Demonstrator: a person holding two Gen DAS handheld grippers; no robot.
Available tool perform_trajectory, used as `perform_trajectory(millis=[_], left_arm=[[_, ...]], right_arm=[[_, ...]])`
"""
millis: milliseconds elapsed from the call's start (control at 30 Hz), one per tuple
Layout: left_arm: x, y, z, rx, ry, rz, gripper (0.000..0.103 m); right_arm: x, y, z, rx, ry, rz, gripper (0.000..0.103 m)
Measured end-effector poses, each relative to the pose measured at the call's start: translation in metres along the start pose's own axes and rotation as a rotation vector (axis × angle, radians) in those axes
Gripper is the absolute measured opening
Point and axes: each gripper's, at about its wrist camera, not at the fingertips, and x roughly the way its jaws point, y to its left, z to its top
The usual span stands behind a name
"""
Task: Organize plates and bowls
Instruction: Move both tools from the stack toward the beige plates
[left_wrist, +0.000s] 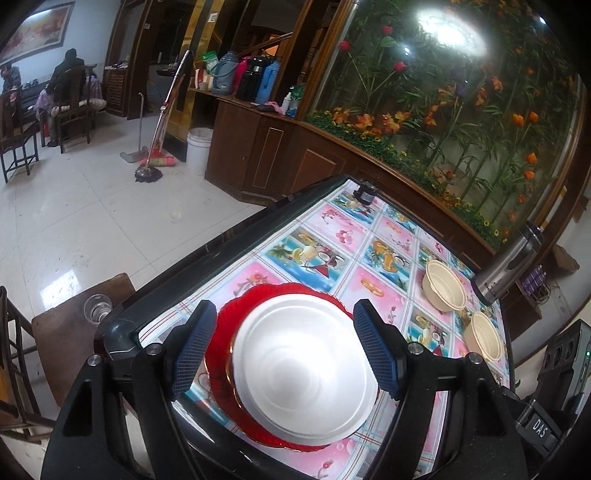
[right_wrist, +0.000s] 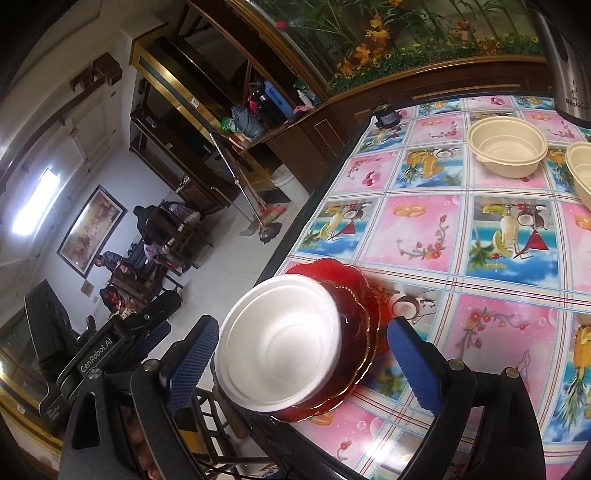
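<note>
At the desk's (right_wrist: 424, 229) near corner, both sets of fingers (left_wrist: 195, 347) (right_wrist: 192, 365) spread and empty around white plate (left_wrist: 303, 369) stacked on red plates (right_wrist: 354, 291), overhanging the edge, liable to tip off if nudged, cream bowls (right_wrist: 506, 149) well apart.

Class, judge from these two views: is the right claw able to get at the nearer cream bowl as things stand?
Probably yes. The right claw is open and empty, over the white plate. The cream bowl stands uncovered across the table, with only bare cloth between.
</note>
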Motion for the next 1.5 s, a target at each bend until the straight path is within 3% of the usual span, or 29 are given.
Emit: perform_trajectory(millis=[733, 967, 1133, 1333, 1500], left_arm=[[0.001, -0.004, 0.000, -0.007, -0.010, 0.001, 0.076], [0.002, -0.017, -0.002, 0.030, 0.004, -0.039, 0.076], [0.012, -0.044, -0.004, 0.081, 0.042, -0.071, 0.076], [0.032, -0.107, -0.012, 0.187, 0.107, -0.144, 0.076], [0.064, -0.167, -0.031, 0.252, 0.229, -0.212, 0.076]], right_arm=[[-0.004, -0.002, 0.003, 0.001, -0.009, 0.012, 0.094], [-0.012, -0.007, 0.004, 0.007, -0.028, 0.001, 0.094], [-0.017, -0.022, 0.000, 0.028, -0.017, -0.005, 0.094], [-0.039, -0.062, 0.002, 0.111, -0.055, -0.041, 0.094], [-0.066, -0.106, 0.003, 0.180, -0.097, -0.096, 0.094]])
